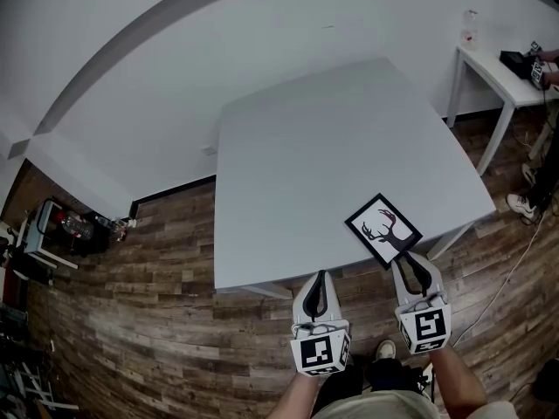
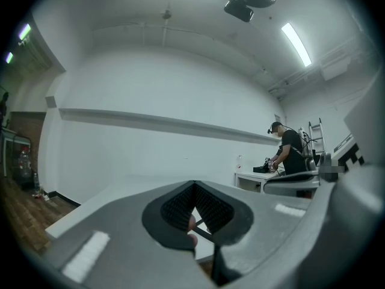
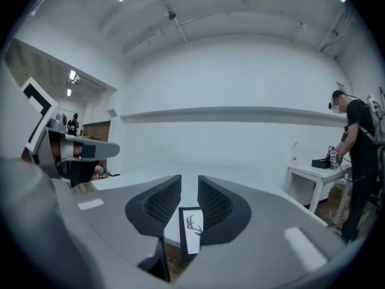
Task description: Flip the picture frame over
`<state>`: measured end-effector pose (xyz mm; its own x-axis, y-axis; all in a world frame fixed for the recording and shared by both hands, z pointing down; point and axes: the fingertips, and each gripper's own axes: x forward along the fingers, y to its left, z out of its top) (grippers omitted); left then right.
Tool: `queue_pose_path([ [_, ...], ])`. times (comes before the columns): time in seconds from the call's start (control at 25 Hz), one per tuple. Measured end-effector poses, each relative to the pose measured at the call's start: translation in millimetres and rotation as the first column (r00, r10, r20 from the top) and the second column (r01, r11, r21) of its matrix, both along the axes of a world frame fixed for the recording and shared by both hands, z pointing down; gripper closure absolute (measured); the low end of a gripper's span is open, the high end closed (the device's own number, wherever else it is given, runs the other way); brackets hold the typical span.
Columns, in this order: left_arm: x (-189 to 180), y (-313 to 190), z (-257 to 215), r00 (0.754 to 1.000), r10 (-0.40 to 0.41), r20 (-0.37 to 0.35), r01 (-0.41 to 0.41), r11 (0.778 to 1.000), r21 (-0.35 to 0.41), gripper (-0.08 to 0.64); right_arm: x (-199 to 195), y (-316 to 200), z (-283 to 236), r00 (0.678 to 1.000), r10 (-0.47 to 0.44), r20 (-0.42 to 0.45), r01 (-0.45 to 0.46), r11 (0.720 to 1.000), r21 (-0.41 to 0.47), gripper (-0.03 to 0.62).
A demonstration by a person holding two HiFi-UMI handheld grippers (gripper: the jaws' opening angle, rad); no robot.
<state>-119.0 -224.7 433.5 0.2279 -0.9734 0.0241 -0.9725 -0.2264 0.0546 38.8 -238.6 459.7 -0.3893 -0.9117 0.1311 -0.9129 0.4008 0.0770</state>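
Note:
The picture frame (image 1: 383,230) is black-edged and lies flat with its deer-silhouette picture facing up, near the front right edge of the grey table (image 1: 297,173). My right gripper (image 1: 409,258) hovers over the frame's near corner, and its jaws stand apart with nothing between the pads. In the right gripper view the frame (image 3: 192,228) shows through the gap of that gripper (image 3: 189,188), lying on the table beyond. My left gripper (image 1: 320,275) hangs off the table's front edge, left of the frame, pointing level. Its tips (image 2: 194,185) meet, empty.
A white side table (image 1: 507,81) with a black device stands at the back right, and a person (image 3: 355,155) works at it. A cart with gear (image 1: 52,230) sits on the wooden floor at the left. The wall runs behind the grey table.

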Motion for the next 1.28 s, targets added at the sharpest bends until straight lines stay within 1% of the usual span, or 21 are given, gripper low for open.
queue_pose_path([
  [0.08, -2, 1, -7, 1.000, -0.005, -0.007, 0.005, 1.000, 0.007, 0.560, 1, 8, -19, 0.998, -0.026, 0.050, 0.023, 0.998, 0.052, 0.493],
  [0.16, -4, 3, -13, 1.000, -0.010, -0.013, 0.010, 1.000, 0.014, 0.560, 3, 14, -34, 0.996, -0.030, 0.087, 0.023, 0.996, 0.084, 0.514],
  [0.2, -5, 4, -15, 1.000, -0.009, -0.011, 0.010, 1.000, 0.019, 0.560, 5, 16, -38, 0.995, -0.024, 0.092, 0.016, 0.996, 0.090, 0.529],
  [0.32, -7, 7, -16, 1.000, -0.009, 0.010, 0.009, 1.000, 0.023, 0.560, 8, 19, -39, 0.997, -0.007, 0.082, -0.001, 0.996, 0.088, 0.548],
  [0.44, -7, 12, -15, 1.000, -0.008, 0.025, 0.008, 1.000, 0.021, 0.560, 15, 22, -37, 0.994, 0.019, 0.104, -0.028, 0.996, 0.079, 0.566],
  [0.8, -12, 21, -18, 1.000, -0.016, 0.023, 0.016, 1.000, 0.017, 0.560, 25, 21, -43, 0.992, 0.049, 0.117, -0.058, 0.995, 0.080, 0.569],
  [0.96, -16, 20, -20, 1.000, -0.025, 0.018, 0.025, 0.999, 0.025, 0.560, 28, 21, -41, 0.992, 0.055, 0.110, -0.064, 0.995, 0.081, 0.569],
  [1.12, -16, 18, -15, 1.000, -0.017, 0.019, 0.016, 0.999, 0.029, 0.560, 28, 18, -37, 0.993, 0.060, 0.100, -0.067, 0.995, 0.075, 0.569],
  [1.28, -17, 16, -16, 1.000, -0.017, 0.021, 0.017, 0.999, 0.030, 0.560, 27, 17, -38, 0.992, 0.054, 0.115, -0.062, 0.996, 0.071, 0.569],
])
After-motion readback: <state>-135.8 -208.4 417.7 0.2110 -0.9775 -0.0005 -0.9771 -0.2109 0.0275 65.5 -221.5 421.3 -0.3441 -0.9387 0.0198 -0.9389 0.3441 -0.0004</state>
